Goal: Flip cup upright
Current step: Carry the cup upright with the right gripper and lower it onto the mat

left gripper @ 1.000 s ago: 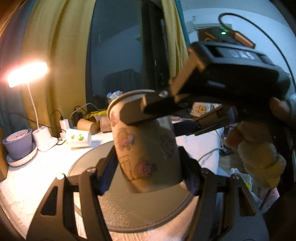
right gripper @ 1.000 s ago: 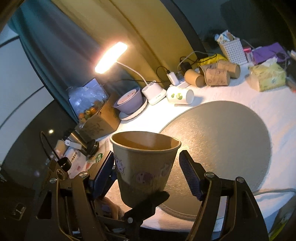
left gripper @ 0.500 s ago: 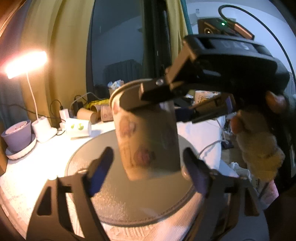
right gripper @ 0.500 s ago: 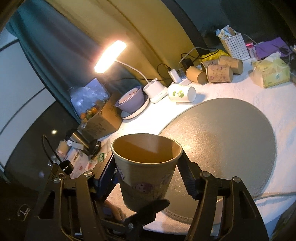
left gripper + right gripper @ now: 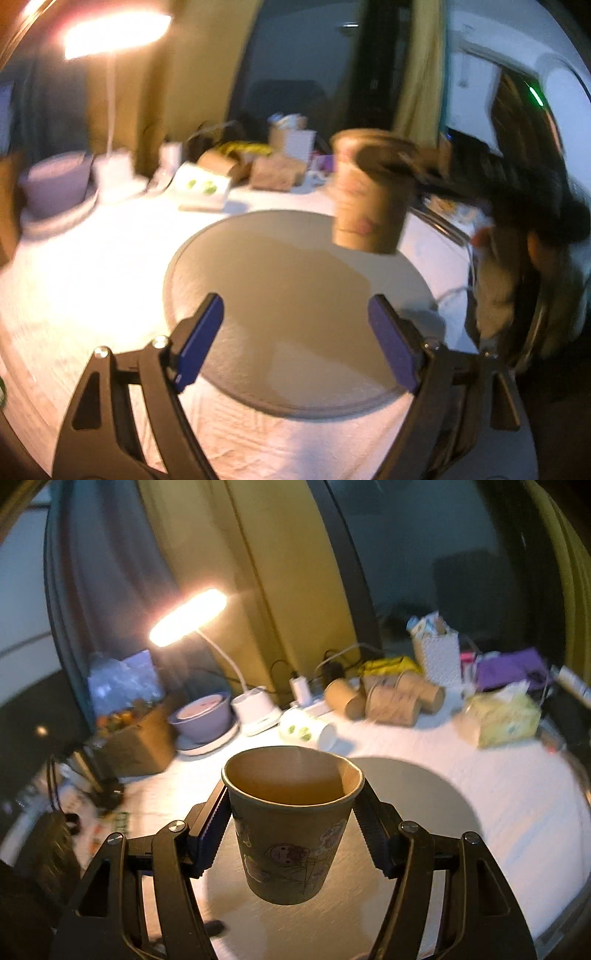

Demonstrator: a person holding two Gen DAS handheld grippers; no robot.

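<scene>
A brown paper cup (image 5: 291,823) with cartoon prints stands upright, mouth up, between the blue-padded fingers of my right gripper (image 5: 293,834), which is shut on its sides and holds it above the round grey mat (image 5: 424,797). In the left wrist view the same cup (image 5: 369,195) hangs above the far right part of the mat (image 5: 288,295), held by the blurred right gripper. My left gripper (image 5: 295,343) is open and empty, low over the near part of the mat.
A lit desk lamp (image 5: 188,616), a purple bowl (image 5: 205,712), a white cup on its side (image 5: 306,731), several brown cups lying down (image 5: 391,698), a white basket (image 5: 437,653) and a tissue pack (image 5: 502,716) line the back of the white table.
My left gripper let go of the cup, opened and drew back. My right gripper closed on the cup and carries it upright, away to the right.
</scene>
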